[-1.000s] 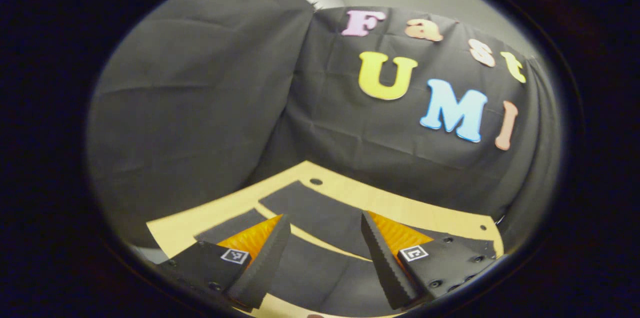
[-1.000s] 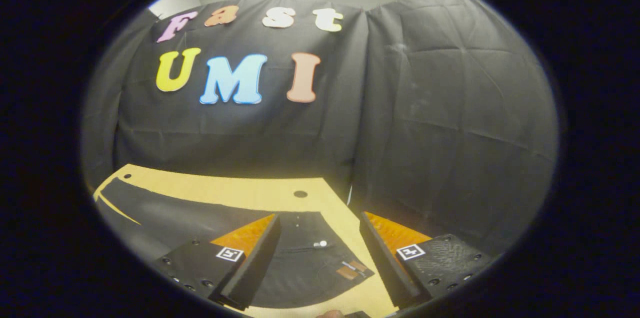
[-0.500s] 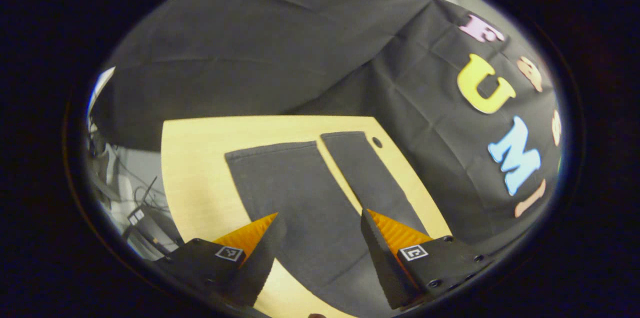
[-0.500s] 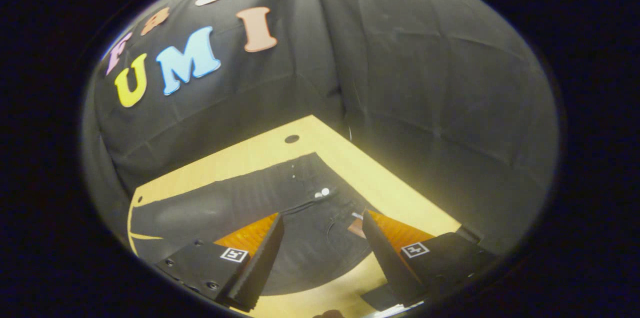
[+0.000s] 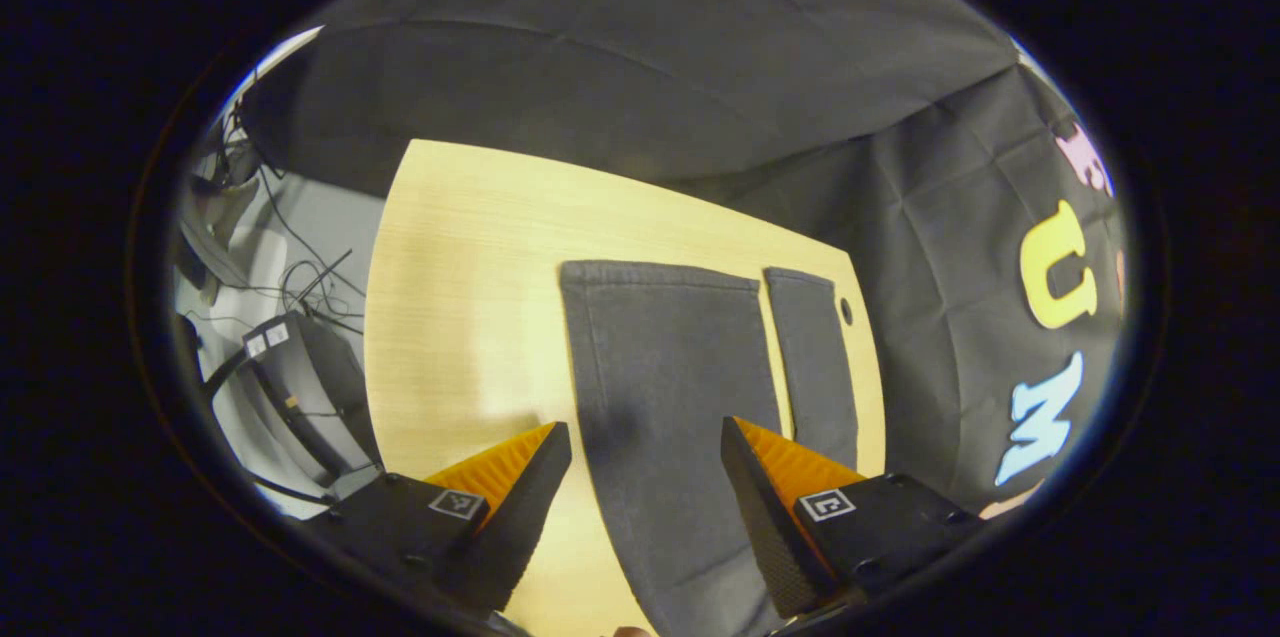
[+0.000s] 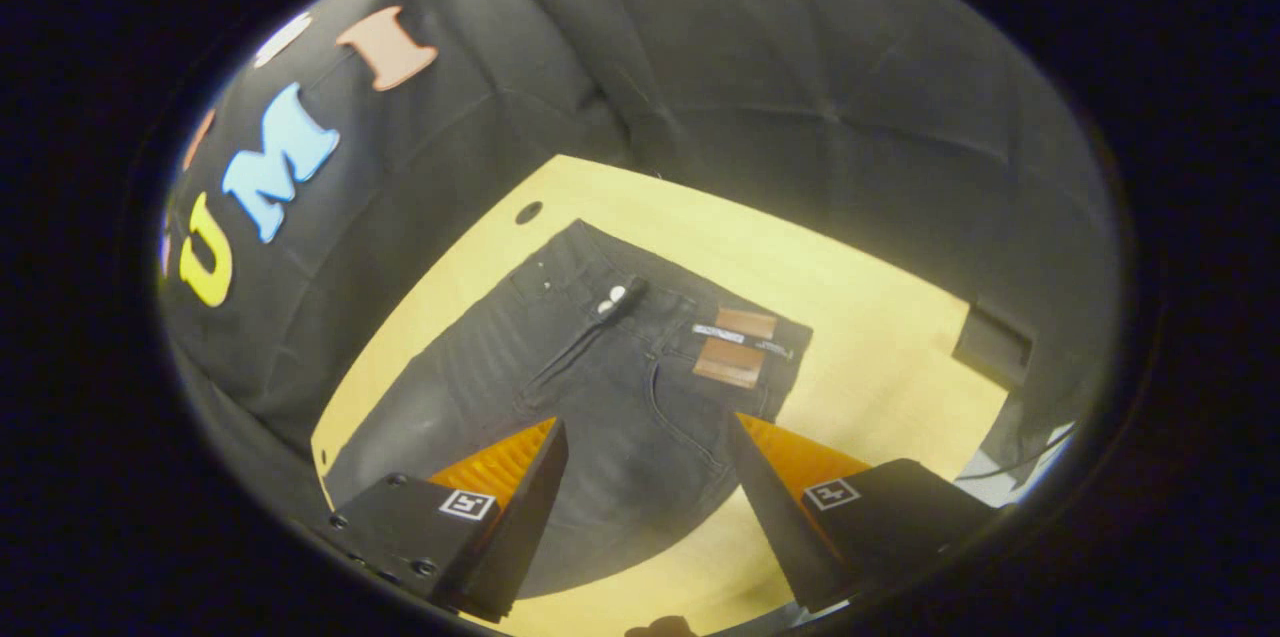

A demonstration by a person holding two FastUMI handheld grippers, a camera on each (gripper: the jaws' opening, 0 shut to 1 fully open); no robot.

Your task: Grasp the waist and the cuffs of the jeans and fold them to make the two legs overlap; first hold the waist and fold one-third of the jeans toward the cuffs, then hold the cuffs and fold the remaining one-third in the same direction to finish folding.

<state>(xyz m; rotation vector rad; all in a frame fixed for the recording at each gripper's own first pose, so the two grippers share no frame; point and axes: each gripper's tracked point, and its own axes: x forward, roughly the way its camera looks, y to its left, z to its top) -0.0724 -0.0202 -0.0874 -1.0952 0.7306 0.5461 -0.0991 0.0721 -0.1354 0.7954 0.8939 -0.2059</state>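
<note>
- Fingers (image 5: 520, 507) of the left gripper (image 5: 645, 517) stand spread apart, nothing between them; they hang above the table (image 5: 470, 277), not touching the cloth below.
- Fingers (image 6: 520, 507) of the right gripper (image 6: 645, 517) are likewise spread wide and hold nothing.
- Jeans (image 5: 670, 367), dark grey, lie flat on the pale wooden table, unfolded.
- Left gripper view: the two legs run away from the camera, side by side with a narrow strip of table showing between them. The cuffs (image 5: 660, 275) lie at the far end, near the table's far edge. The nearer, wider leg passes under the gap between the left fingers.
- Right gripper view: the waist (image 6: 690, 302) lies at the far end of the garment, with a metal button (image 6: 616, 295) at the fly and two brown tags (image 6: 738, 349) just beside it on the waistband. The seat and upper legs spread toward the camera and pass under the right fingers.
- A round hole (image 6: 528, 212) in the table sits near the waist corner closest to the wall.
- A small dark box (image 6: 992, 345) sits at the table's edge, well apart from the jeans.
- Black cloth wall (image 5: 640, 67) hangs behind the table on its far sides.
- Beyond the table's edge in the left gripper view, cables and dark equipment (image 5: 300, 357) lie on a pale floor.
</note>
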